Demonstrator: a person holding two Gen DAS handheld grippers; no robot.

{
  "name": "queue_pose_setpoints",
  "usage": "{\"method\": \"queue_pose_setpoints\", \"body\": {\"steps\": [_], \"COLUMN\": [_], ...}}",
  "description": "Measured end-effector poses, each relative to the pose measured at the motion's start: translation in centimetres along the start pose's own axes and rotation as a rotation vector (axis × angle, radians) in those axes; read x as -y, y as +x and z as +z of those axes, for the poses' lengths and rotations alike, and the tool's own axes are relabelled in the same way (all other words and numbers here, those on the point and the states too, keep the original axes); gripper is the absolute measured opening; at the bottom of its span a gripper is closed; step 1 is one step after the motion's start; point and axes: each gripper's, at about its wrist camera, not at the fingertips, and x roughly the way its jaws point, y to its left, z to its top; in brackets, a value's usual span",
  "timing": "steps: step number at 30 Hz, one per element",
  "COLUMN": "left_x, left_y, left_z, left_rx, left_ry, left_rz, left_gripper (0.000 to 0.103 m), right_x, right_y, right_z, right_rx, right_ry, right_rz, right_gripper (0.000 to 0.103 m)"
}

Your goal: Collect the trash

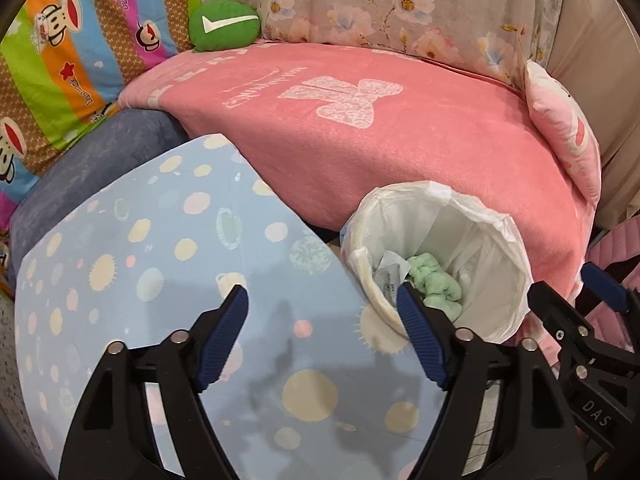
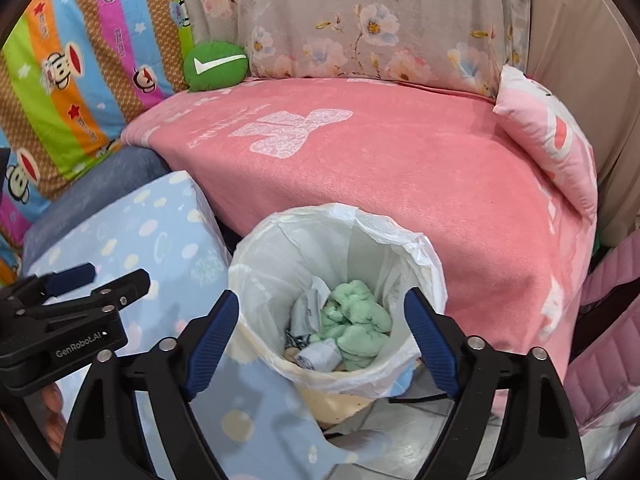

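While both jaws gape wide and empty, the right gripper (image 2: 322, 320) frames the lined bin (image 2: 276, 360); "GenRobot.AI" marks the left gripper (image 2: 86, 278) at nine o'clock.

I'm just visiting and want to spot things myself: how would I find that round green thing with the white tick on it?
Start at the big pink blanket spread over the seat. Follow its far left corner back to where the striped monkey-print cushion meets the grey floral cushion. The green pillow sits wedged there, the only small, round, plain green thing, marked with one white tick.
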Motion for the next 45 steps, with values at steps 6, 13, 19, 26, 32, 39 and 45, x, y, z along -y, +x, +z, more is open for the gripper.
{"method": "queue_pose_setpoints", "body": {"steps": [6, 13, 19, 26, 32, 39, 45], "left_x": [-0.1, -0.8, -1.2, -1.3, -1.2, -1.1, -0.8], "left_y": [-0.8, -1.2, -1.3, -1.3, -1.0, -0.7, -0.5], "left_z": [-1.4, -2.5, -2.9, -3.1, -3.2, -3.4, -3.6], "left_rx": [0.02, 0.015, 0.012, 0.009, 0.002, -0.01, -0.019], "left_ry": [0.02, 0.014, 0.008, -0.004, -0.005, -0.012, -0.009], "left_rz": [0.037, 0.053, 0.06, 0.078, 0.092, 0.09, 0.089], "left_gripper": [0.088, 0.093, 0.094, 0.095, 0.095, 0.095, 0.095], "right_x": [-0.5, -0.7, -1.1, -1.4, -1.5, -1.5, -1.1], "right_y": [-0.4, -0.7, -0.6, -0.3, -0.1, 0.1, 0.4], "right_z": [-1.6, -2.7, -3.1, -3.3, -3.5, -3.7, -4.0], "right_rx": [-0.031, -0.042, -0.06, -0.072, -0.075, -0.079, -0.085], "right_ry": [-0.028, -0.042, -0.073, -0.087, -0.089, -0.087, -0.082], "right_rz": [-0.026, -0.058, -0.087, -0.087, -0.094, -0.096, -0.106], "right_gripper": [0.086, 0.096, 0.096, 0.096, 0.096, 0.096, 0.096]}}
